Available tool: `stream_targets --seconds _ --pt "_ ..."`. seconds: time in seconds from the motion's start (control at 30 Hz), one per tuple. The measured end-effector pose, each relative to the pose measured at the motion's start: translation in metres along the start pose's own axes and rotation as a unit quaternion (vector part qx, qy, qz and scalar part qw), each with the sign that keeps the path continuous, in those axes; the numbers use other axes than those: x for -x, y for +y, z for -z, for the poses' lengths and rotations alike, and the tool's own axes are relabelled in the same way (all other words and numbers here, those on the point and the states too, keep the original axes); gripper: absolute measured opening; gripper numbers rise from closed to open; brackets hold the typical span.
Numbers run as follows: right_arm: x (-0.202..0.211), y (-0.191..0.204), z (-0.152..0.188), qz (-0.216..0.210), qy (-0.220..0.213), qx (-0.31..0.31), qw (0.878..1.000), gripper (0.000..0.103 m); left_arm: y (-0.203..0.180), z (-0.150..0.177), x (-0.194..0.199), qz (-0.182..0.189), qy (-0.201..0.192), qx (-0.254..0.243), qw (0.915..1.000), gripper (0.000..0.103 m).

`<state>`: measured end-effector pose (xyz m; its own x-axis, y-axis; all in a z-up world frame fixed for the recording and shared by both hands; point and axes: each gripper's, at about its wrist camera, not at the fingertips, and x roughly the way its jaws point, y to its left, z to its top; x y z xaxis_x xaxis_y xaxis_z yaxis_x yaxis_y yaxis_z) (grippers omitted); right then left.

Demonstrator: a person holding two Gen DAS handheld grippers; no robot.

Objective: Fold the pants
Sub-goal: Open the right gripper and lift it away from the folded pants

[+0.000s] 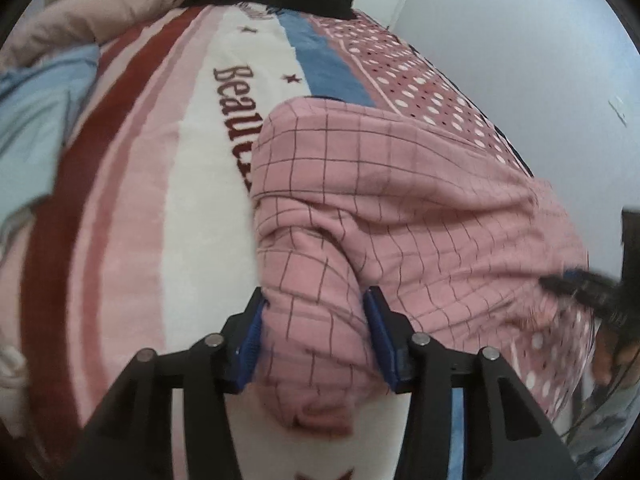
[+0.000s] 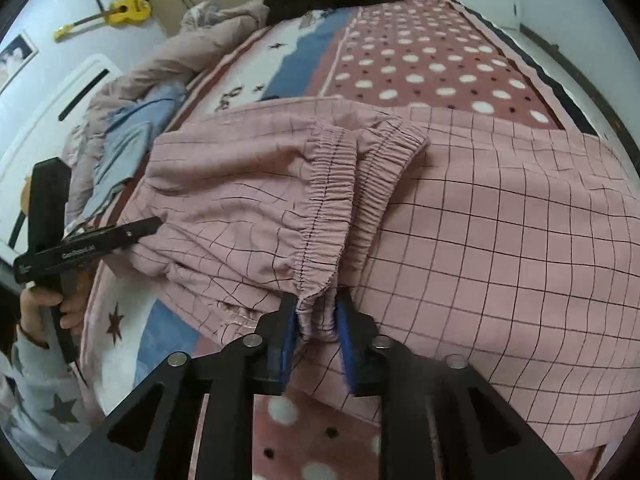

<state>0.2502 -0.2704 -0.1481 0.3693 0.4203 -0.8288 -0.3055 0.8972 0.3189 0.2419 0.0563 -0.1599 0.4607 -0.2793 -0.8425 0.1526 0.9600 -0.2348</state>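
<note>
Left gripper tilted down, clamping pants leg; right gripper pinching waistband.

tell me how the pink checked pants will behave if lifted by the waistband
The pink checked pants look soft and wrinkled, so they would probably droop and swing. The gathered waistband may stretch. Light for their size, most likely.

Bed spread with a striped, dotted blanket; pale walls behind, yellow guitar hanging, framed picture alongside.
</note>
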Motion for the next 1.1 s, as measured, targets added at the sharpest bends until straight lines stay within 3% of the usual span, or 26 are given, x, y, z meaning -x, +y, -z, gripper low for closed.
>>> stream_targets --seconds 0.03,0.13,0.27,0.37,0.53,0.63,0.83,0.9,0.97,1.1 --pt "0.006 -0.001 -0.001 0.002 -0.011 -0.002 1.0 0.04 0.001 0.001 0.004 0.002 0.001 -0.009 1.0 0.044" --pt "0.032 0.004 -0.008 0.007 -0.055 0.012 0.998 0.041 0.0 0.005 0.017 0.005 -0.006 -0.028 0.9996 0.044" --pt "0.04 0.034 -0.02 -0.05 -0.071 0.041 0.995 0.042 0.008 0.01 0.037 -0.011 -0.031 -0.034 0.9989 0.047" --pt "0.029 0.071 -0.012 -0.075 -0.071 0.096 0.99 0.057 0.01 0.023 0.044 -0.044 -0.027 -0.049 0.9975 0.048" --pt "-0.015 0.138 0.011 -0.087 -0.066 0.189 0.976 0.057 0.016 0.044 0.035 -0.087 -0.011 -0.058 0.9944 0.048" --pt "-0.038 0.165 0.015 -0.067 -0.076 0.227 0.969 0.057 0.022 0.048 0.03 -0.077 -0.013 -0.04 0.9961 0.048" --pt "-0.079 0.193 0.013 0.017 -0.072 0.308 0.949 0.057 0.015 0.045 0.019 -0.093 -0.002 -0.065 0.9936 0.051" --pt "-0.09 0.192 0.011 0.048 -0.071 0.315 0.945 0.053 0.014 0.041 0.011 -0.099 0.004 -0.064 0.993 0.052" --pt "-0.093 0.189 0.01 0.068 -0.067 0.311 0.945 0.014 0.015 0.035 0.009 -0.109 -0.008 -0.051 0.9927 0.053" --pt "-0.084 0.18 0.006 0.028 -0.061 0.289 0.955 0.006 0.019 0.026 0.016 -0.147 -0.056 -0.022 0.9874 0.053"
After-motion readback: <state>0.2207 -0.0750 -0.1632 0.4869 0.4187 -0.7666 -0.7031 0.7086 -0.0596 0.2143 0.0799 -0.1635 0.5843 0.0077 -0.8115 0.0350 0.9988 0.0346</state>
